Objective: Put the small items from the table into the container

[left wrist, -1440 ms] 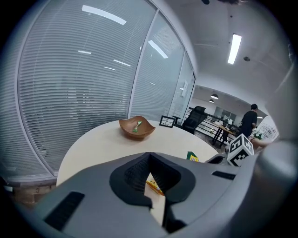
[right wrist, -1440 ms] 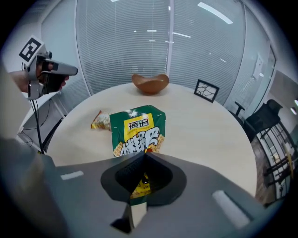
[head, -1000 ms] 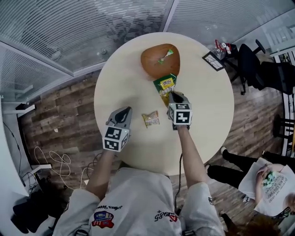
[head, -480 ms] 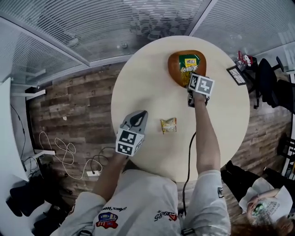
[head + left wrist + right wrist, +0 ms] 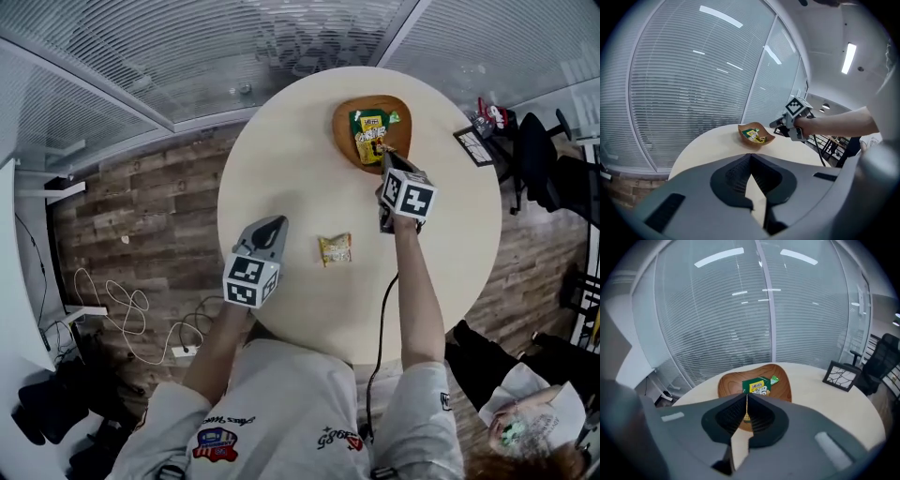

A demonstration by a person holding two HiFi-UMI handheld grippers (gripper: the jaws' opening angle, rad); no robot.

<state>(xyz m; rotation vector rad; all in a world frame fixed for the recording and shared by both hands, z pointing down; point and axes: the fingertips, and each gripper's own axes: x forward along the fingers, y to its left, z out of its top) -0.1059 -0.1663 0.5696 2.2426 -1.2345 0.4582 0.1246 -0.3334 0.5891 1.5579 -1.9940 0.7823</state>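
Left gripper (image 5: pixel 273 226) and right gripper (image 5: pixel 385 158) hang closed, empty; 1 snack packet (image 5: pixel 335 249) lies central on the table (image 5: pixel 291 150), green packet (image 5: pixel 368 137) in the bowl (image 5: pixel 343 127).

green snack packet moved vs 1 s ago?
Yes. The green packet went from the table side of the wooden bowl to over its hollow, its edge pinched in the right gripper.

glossy wooden bowl (image 5: pixel 342 131), matt table (image 5: pixel 281 206)

left hand-held gripper (image 5: pixel 273 225): angled forward and down, jaws closed, nothing gripped | right hand-held gripper (image 5: pixel 385 157): tilted down, jaws closed, nothing gripped | left forearm (image 5: pixel 220 337): kept near the body | right forearm (image 5: pixel 414 281): stretched forward
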